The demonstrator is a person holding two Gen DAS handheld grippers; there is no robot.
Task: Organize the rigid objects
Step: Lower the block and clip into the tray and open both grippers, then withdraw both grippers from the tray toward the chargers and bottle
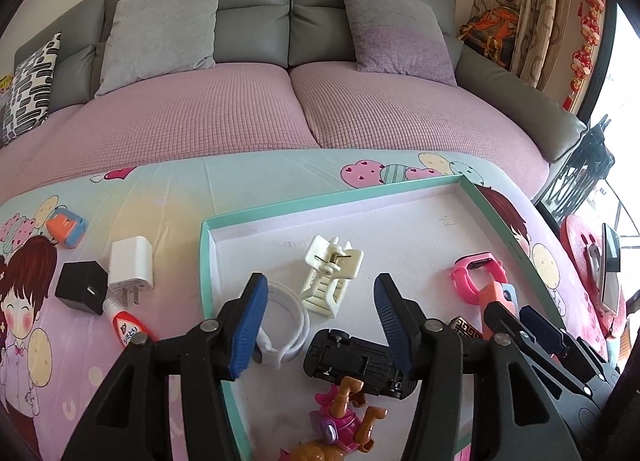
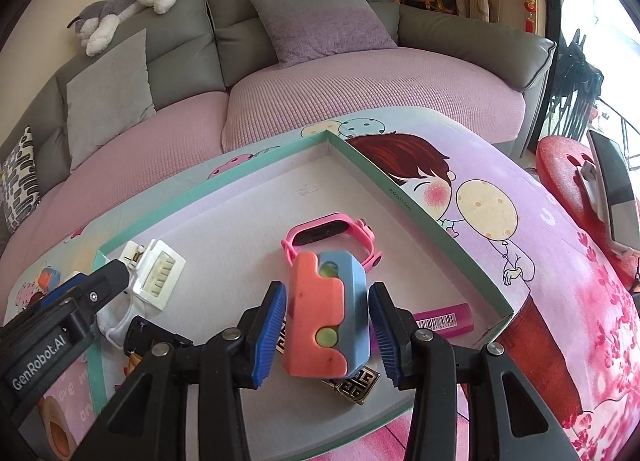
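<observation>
- Your left gripper (image 1: 318,325): jaws apart, nothing between the pads. Black toy car (image 1: 356,361) lies just below, inside the teal tray (image 1: 206,261).
- Your right gripper (image 2: 328,335): jaws part open w/ the orange-blue block (image 2: 326,313) between; can't tell if the pads press on it.
- Block looks like stiff, light, smooth plastic, prob. slippery; take it across the flat long sides.
- White charger (image 1: 130,267) & black cube (image 1: 82,291) wait outside the tray, on the cloth.

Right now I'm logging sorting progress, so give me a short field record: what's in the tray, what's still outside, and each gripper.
tray: teal-rimmed box
inside: white clip, pink watch, black toy car, white band
outside on cloth: white charger, black cube, glue tube
left gripper: open, above the car
right gripper: orange-blue toy between the jaws, gaps visible at both pads
</observation>
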